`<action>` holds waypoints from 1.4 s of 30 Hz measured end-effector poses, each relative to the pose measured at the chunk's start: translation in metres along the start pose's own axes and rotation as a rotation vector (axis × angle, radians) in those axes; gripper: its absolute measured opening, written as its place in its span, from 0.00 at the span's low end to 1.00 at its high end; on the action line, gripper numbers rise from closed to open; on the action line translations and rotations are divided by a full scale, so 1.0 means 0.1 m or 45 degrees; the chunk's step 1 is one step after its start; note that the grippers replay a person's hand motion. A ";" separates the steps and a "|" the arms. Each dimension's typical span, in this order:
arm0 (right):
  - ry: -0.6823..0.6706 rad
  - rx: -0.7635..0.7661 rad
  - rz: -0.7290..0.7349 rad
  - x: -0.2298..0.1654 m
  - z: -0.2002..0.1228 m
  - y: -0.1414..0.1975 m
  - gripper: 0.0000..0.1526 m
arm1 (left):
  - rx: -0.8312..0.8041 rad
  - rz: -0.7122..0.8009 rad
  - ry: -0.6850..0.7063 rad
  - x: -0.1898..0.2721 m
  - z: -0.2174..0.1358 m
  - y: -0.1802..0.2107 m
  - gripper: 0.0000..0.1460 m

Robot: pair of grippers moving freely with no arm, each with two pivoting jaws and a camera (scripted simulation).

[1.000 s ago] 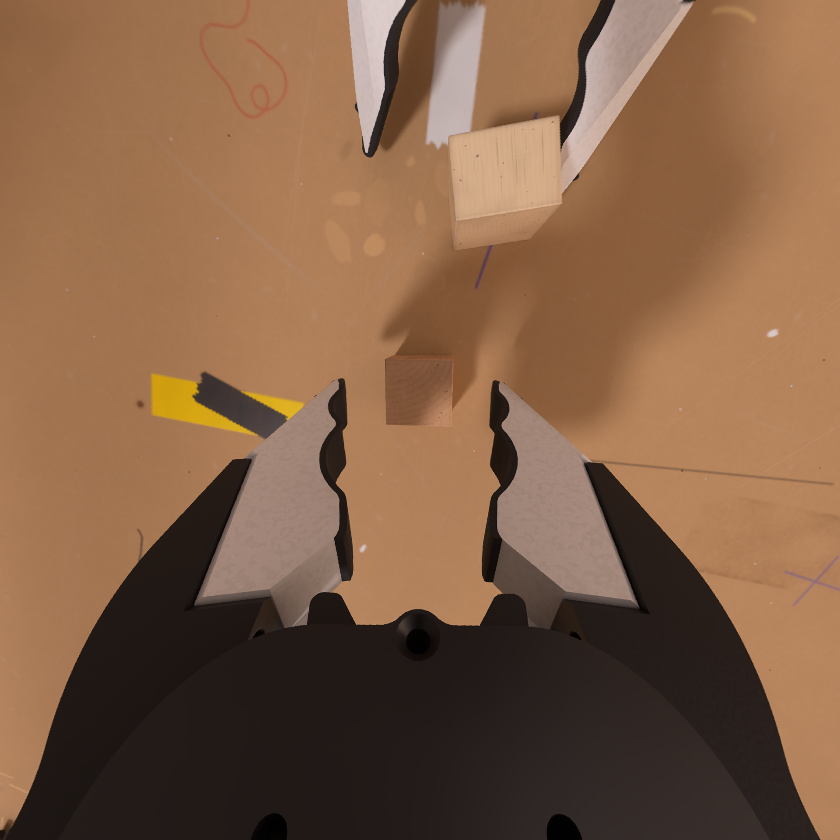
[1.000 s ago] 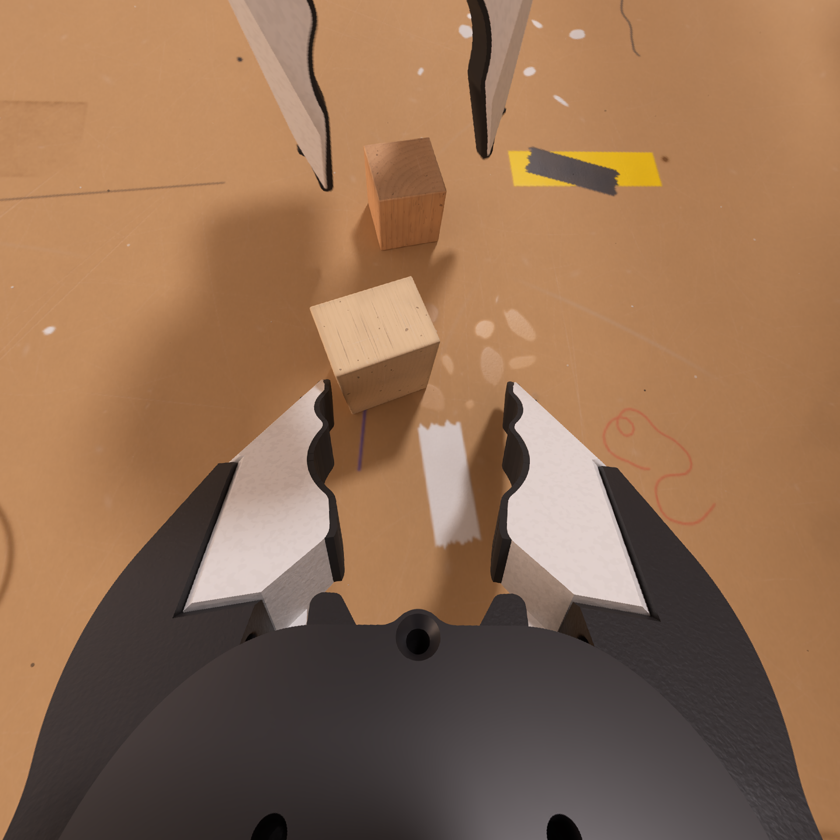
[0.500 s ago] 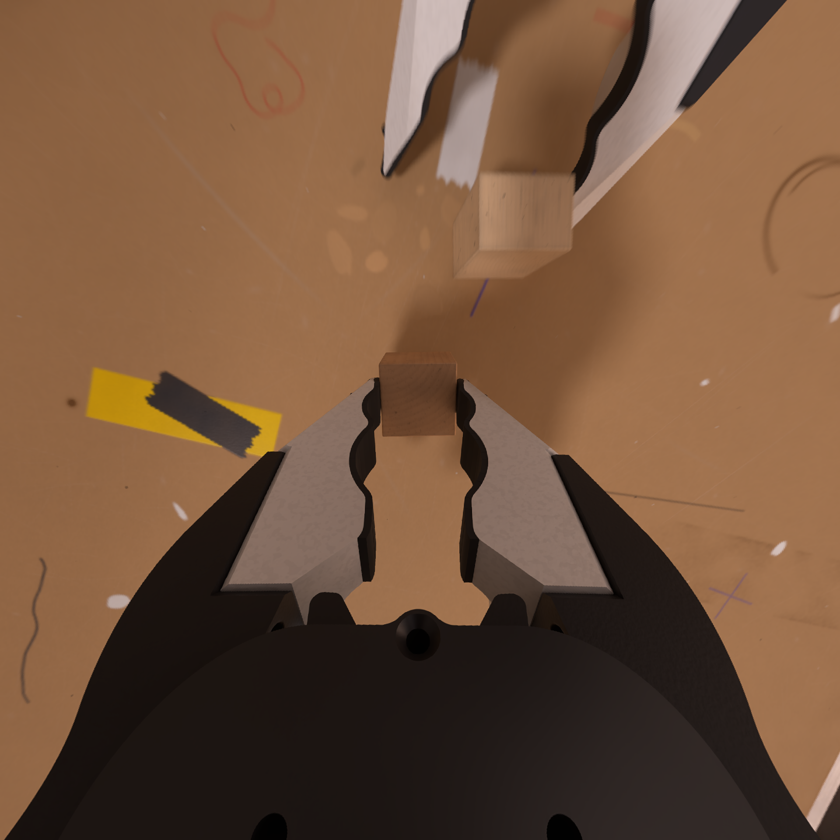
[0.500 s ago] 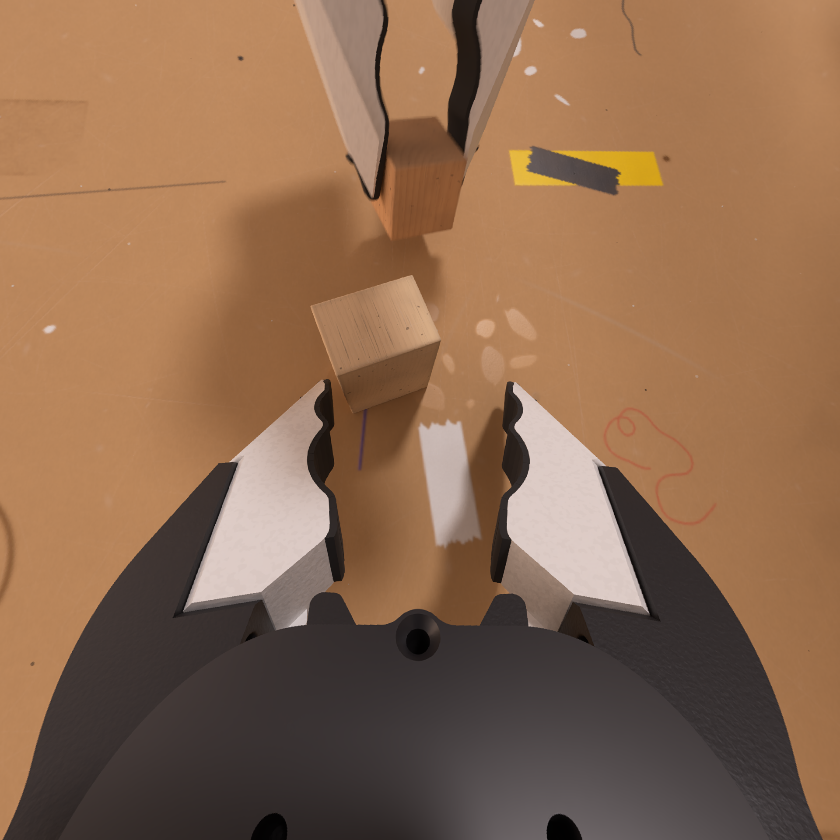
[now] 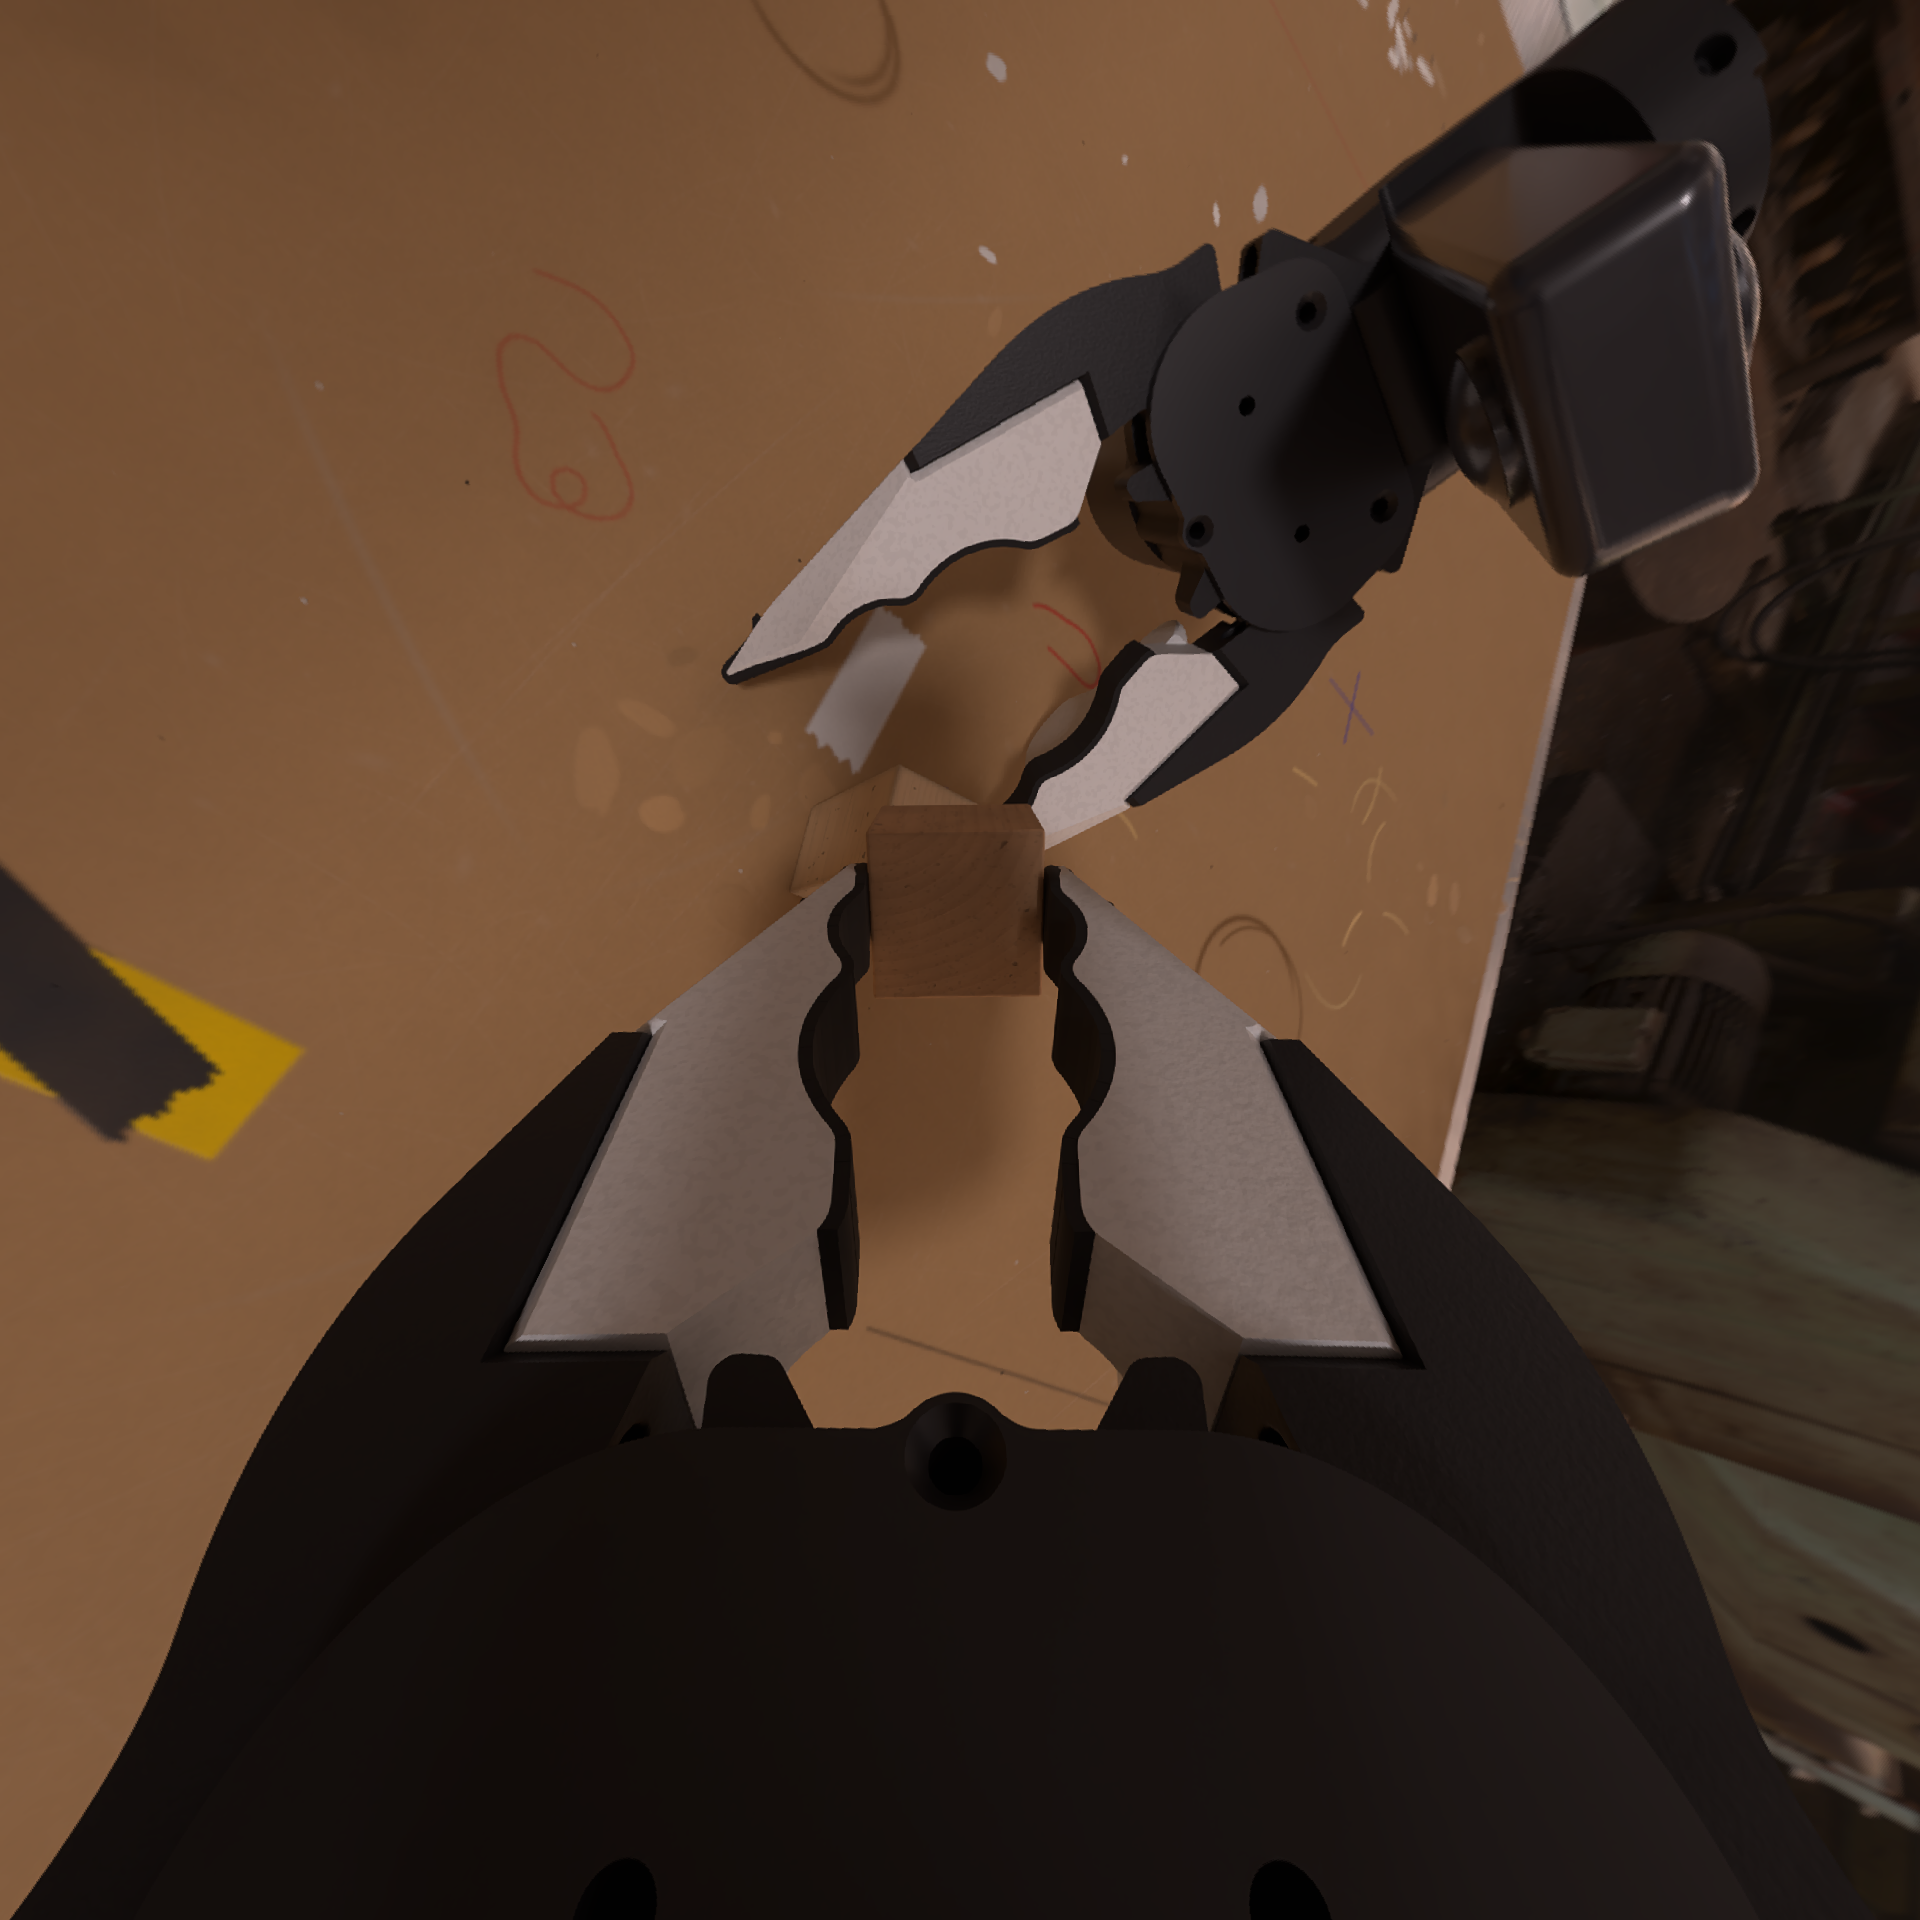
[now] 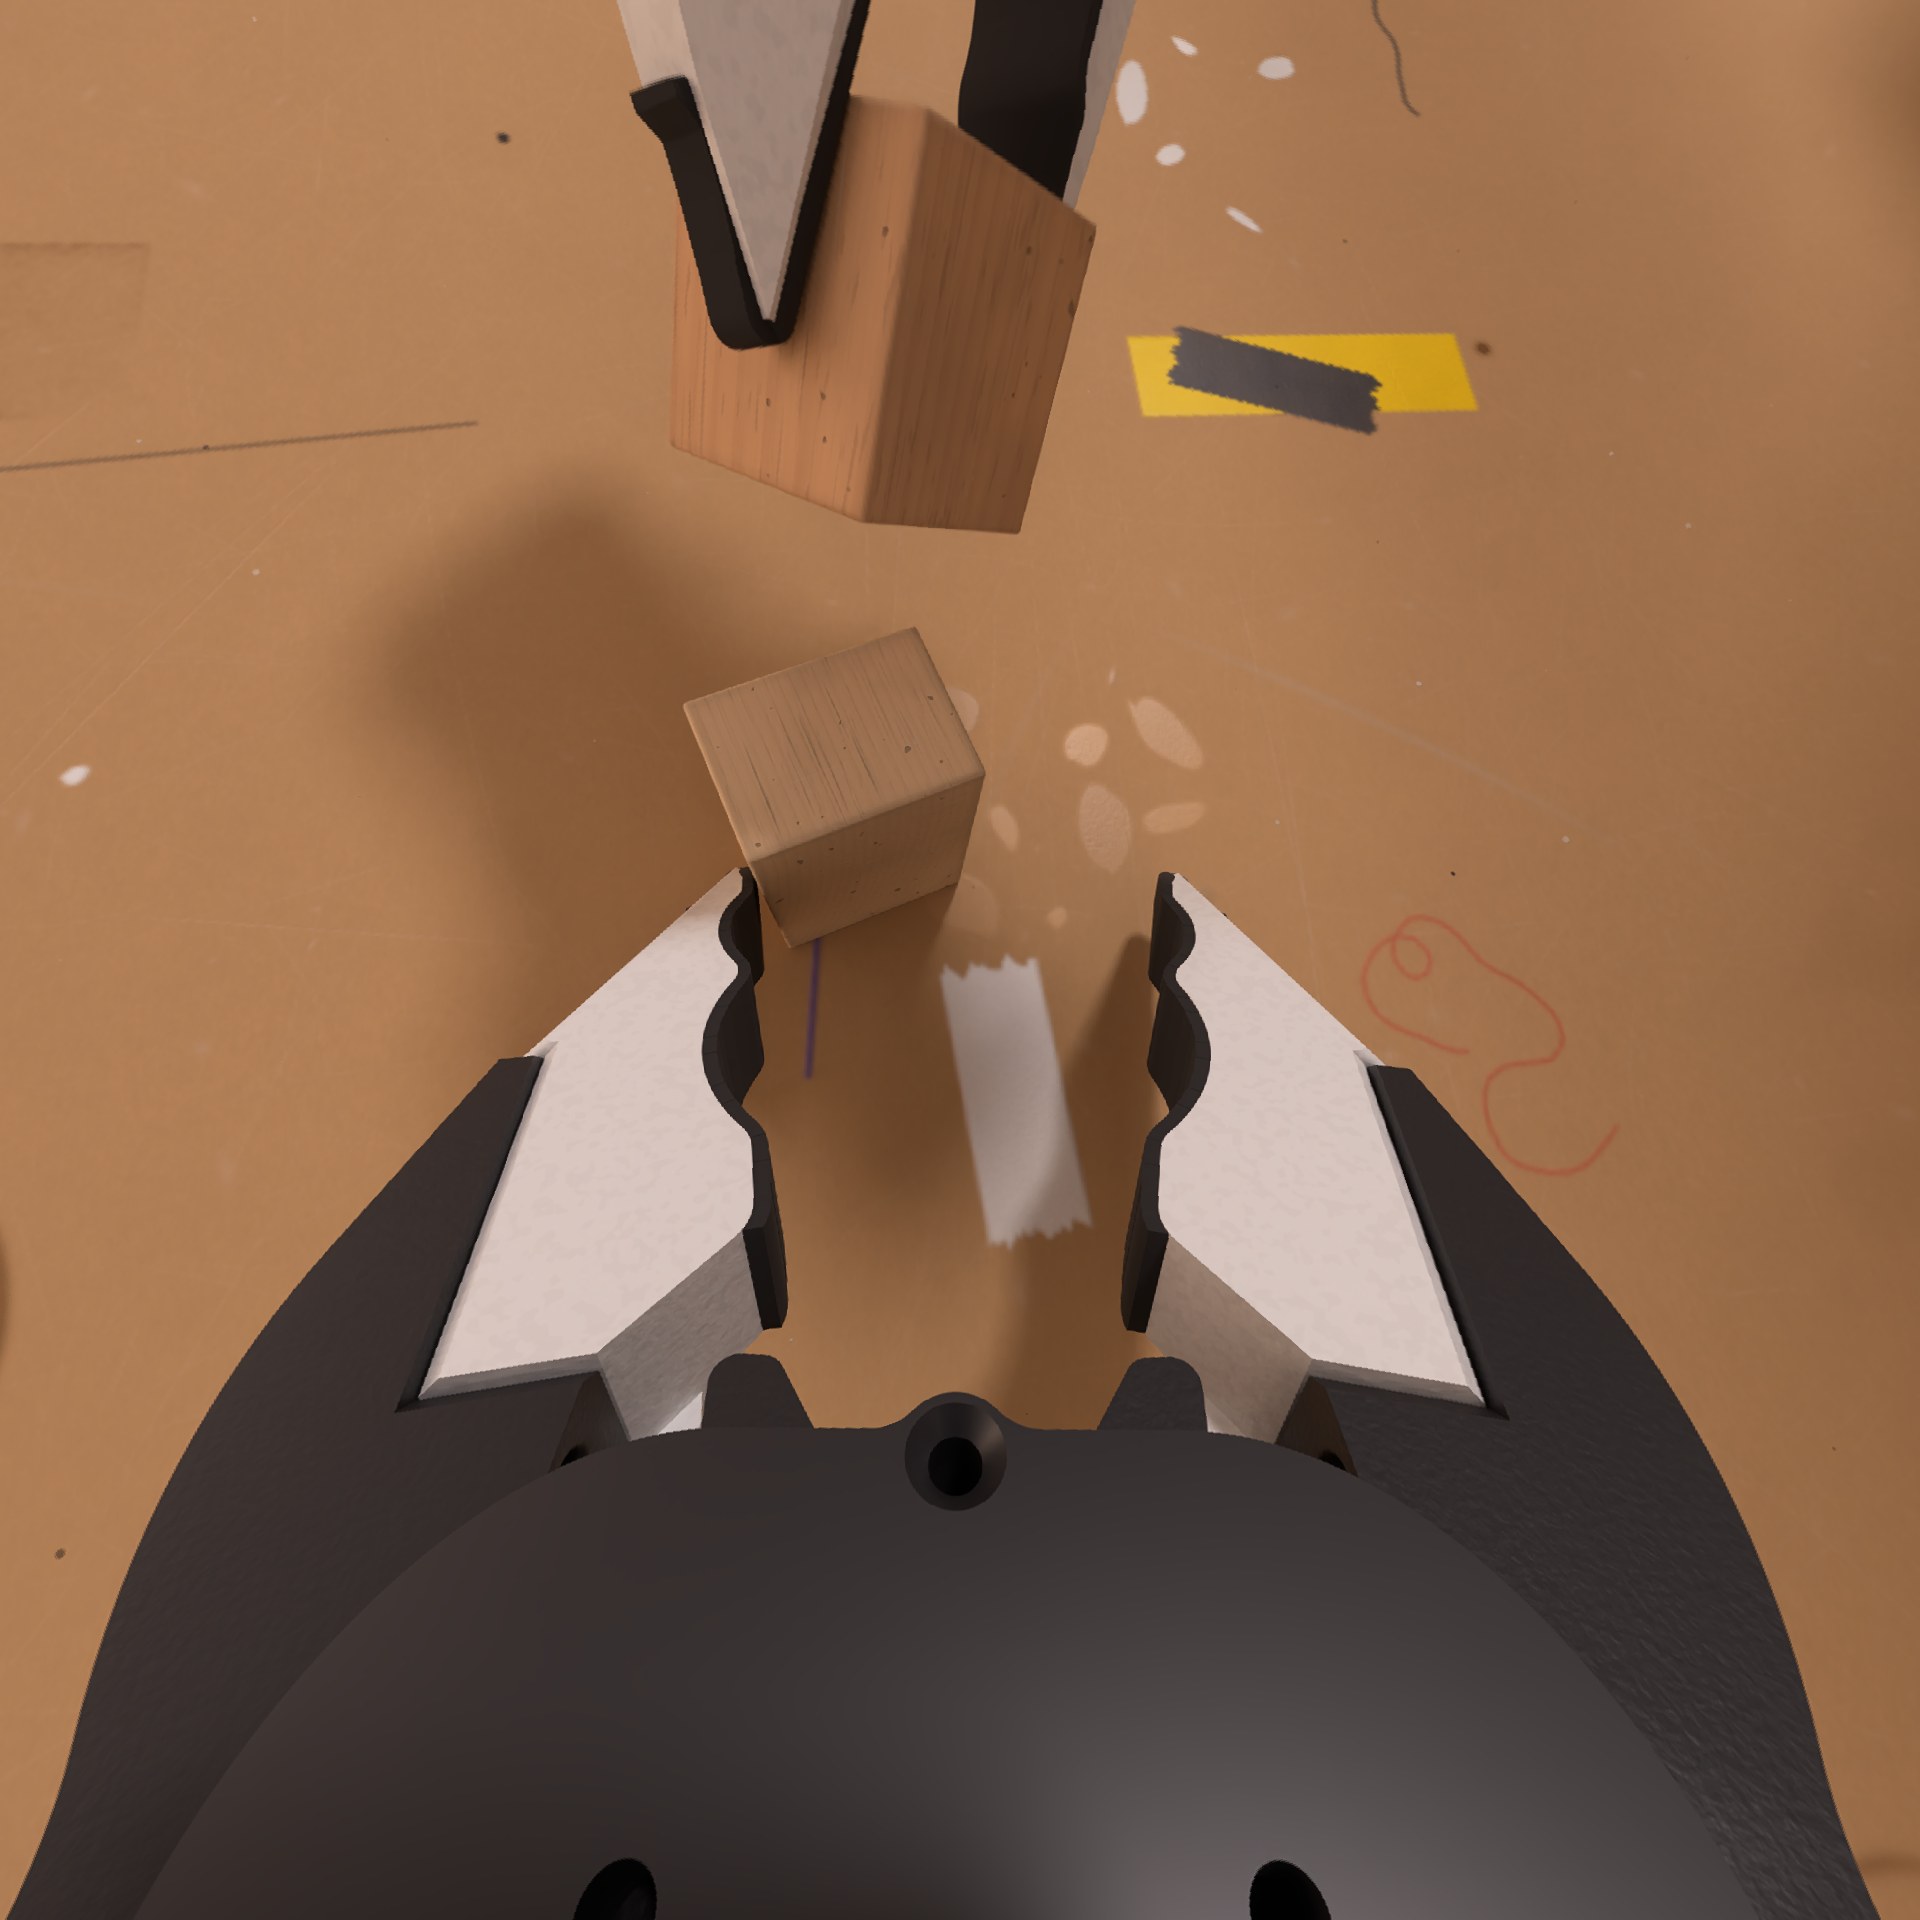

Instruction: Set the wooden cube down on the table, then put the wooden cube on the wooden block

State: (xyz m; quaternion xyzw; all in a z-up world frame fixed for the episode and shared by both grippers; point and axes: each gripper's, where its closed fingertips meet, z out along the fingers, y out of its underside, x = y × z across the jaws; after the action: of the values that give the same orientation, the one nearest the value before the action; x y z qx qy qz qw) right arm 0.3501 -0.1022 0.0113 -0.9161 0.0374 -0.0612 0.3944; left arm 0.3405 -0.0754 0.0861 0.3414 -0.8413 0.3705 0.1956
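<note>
Nearest us, our left gripper (image 5: 951,904) clamps the darker wooden cube (image 5: 956,914) between its fingertips, lifted clear of the table (image 5: 312,520). Just beyond, toward 12 o'clock, the paler wooden block (image 6: 842,779) sits on the table, mostly hidden behind the cube in the left wrist view. To stack well, we judge the cube needs levelling, centring over the block's top, and a gentle release. Our right gripper (image 6: 956,914) hangs wide apart and empty, its 11 o'clock fingertip almost at the block's corner; it could obstruct or nudge. Farther around lie white tape (image 6: 1013,1101), a red scribble (image 6: 1486,1049) at 3 o'clock, and yellow-and-grey tape (image 6: 1304,374) at 1 o'clock.
</note>
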 end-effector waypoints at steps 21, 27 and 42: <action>-0.202 0.019 -0.178 -0.26 -0.03 0.00 0.49 | -0.477 2.145 -0.098 0.19 -0.05 0.08 0.22; -0.247 0.024 -0.222 -0.31 -0.05 0.01 0.50 | -0.724 2.311 0.039 0.15 0.05 0.09 0.22; -0.288 0.025 -0.239 -0.35 -0.06 0.01 0.50 | -0.903 2.383 0.334 0.13 0.20 0.11 0.22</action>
State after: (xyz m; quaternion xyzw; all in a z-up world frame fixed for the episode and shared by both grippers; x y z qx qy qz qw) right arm 0.3145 -0.1032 0.0114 -0.9127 -0.0939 0.0054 0.3976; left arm 0.3215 -0.0904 0.0756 -0.5774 -0.8047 0.1382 0.0075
